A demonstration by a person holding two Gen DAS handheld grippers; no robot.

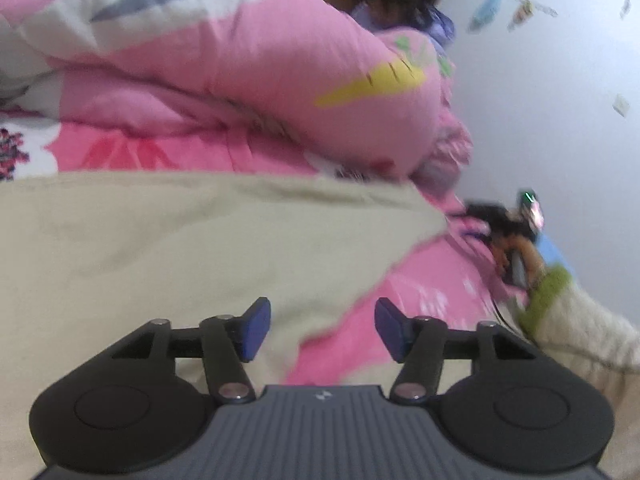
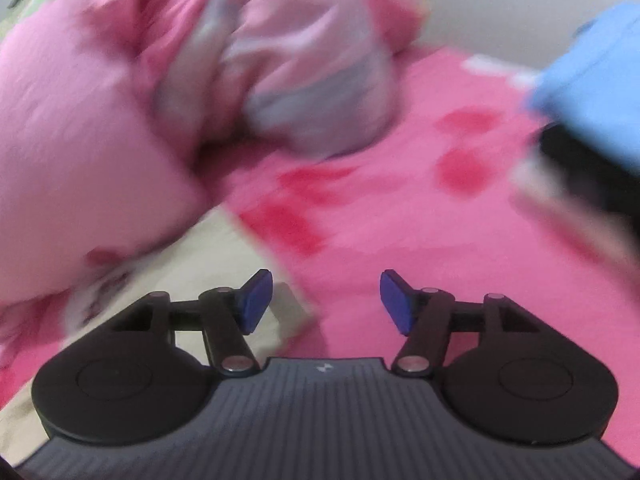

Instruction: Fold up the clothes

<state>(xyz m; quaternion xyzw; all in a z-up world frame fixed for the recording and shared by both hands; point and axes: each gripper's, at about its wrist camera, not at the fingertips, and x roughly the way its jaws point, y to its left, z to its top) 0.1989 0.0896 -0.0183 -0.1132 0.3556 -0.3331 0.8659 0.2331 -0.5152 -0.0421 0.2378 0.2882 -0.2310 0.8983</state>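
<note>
In the left wrist view, a wide beige cloth garment (image 1: 160, 240) lies spread flat over the left and middle of a bed covered by a bright pink printed sheet (image 1: 432, 288). Its right edge runs diagonally down toward the left gripper (image 1: 322, 330), whose blue-padded fingers (image 1: 254, 330) stand wide apart with nothing between them; the left pad hangs over the beige cloth, the right one over bare pink sheet. Behind the garment, a puffy pink quilt with white and grey stripes and a yellow carrot-like print (image 1: 248, 60) is heaped along the back of the bed. To the right, against the pale wall (image 1: 540, 100), a blurred dark device with small lit spots (image 1: 516, 220) shows beside a green-cuffed cream sleeve (image 1: 568, 312).

The right wrist view is heavily motion-blurred. At its left the same pink quilt (image 2: 80, 140) bulges, with a strip of the beige garment (image 2: 224, 256) showing beneath it, just beside the left finger. The right gripper (image 2: 326, 304) also has its blue-padded fingers (image 2: 394, 304) spread wide and holds nothing; they hover above the pink sheet (image 2: 400, 220). At the far right, a blue fabric mass (image 2: 600, 80) sits over something dark that is too blurred to identify.
</note>
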